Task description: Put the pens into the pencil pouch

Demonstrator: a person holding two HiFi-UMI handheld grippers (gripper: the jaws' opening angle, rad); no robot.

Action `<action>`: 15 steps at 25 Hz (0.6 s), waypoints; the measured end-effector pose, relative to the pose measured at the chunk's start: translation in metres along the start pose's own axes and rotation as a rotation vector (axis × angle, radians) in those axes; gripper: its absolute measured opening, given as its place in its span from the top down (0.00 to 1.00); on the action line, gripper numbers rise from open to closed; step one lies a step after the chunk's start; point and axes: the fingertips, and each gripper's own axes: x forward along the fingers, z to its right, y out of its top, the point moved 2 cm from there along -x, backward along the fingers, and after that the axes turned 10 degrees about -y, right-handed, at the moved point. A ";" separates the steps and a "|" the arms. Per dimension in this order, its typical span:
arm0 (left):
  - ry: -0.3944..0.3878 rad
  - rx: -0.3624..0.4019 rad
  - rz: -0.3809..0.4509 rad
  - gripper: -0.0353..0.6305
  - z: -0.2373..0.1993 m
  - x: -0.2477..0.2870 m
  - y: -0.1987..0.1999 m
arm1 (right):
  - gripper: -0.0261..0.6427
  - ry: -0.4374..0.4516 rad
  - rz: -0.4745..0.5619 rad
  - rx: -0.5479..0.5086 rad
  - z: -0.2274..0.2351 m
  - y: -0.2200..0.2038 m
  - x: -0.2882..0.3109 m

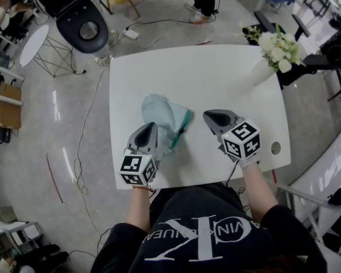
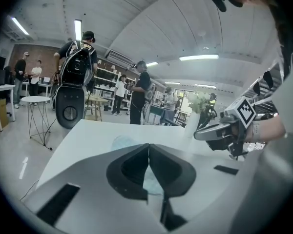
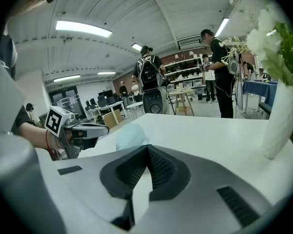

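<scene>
A pale blue-green pencil pouch (image 1: 161, 115) lies on the white table (image 1: 216, 73), with a teal strip (image 1: 185, 120) along its right edge. I see no loose pen on the tabletop. My left gripper (image 1: 150, 125) hovers over the pouch's near left side, its jaws shut with nothing between them; in its own view the pouch (image 2: 121, 141) shows just past the left gripper (image 2: 148, 146). My right gripper (image 1: 207, 115) hangs to the right of the pouch, also shut and empty. In the right gripper view the pouch (image 3: 131, 135) sits ahead of the right gripper (image 3: 146, 147).
A white vase of white flowers (image 1: 277, 52) stands at the table's far right corner. A round hole (image 1: 275, 148) marks the near right edge. A black chair (image 1: 82, 20), a small round table (image 1: 34, 44) and cables lie on the floor; people stand farther back.
</scene>
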 end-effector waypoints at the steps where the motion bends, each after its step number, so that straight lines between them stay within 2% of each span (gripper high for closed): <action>1: 0.006 0.005 0.006 0.94 -0.001 -0.002 0.002 | 0.95 -0.004 0.010 -0.001 0.000 0.002 -0.002; 15: 0.086 0.087 0.139 0.94 -0.018 -0.032 0.058 | 0.95 -0.042 0.164 -0.021 0.004 0.045 -0.022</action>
